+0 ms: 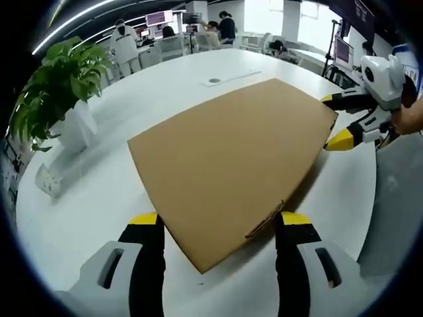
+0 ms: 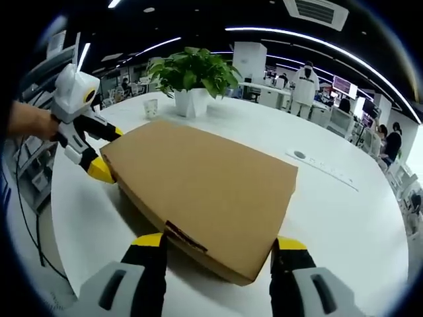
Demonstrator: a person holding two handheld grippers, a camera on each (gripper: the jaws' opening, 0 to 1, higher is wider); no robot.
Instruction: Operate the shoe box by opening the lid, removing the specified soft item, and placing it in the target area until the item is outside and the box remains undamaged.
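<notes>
A closed brown cardboard shoe box (image 1: 231, 158) (image 2: 198, 178) lies flat on the white table (image 1: 132, 99) (image 2: 344, 218). In the left gripper view my left gripper (image 1: 219, 221) is open, its yellow-tipped jaws standing either side of the box's near corner. Seen from the right gripper view, the left gripper (image 2: 109, 152) straddles the box's far left end, held by a hand. My right gripper (image 2: 218, 242) is open too, with the box's near edge between its jaws. In the left gripper view the right gripper (image 1: 334, 120) brackets the far right end. The lid hides what is inside.
A leafy plant in a white pot (image 1: 59, 86) (image 2: 192, 72) stands on the table beyond the box. A small paper cup (image 2: 151, 107) sits beside it. A round cable port (image 1: 213, 80) (image 2: 299, 155) is set in the tabletop. People and desks fill the background.
</notes>
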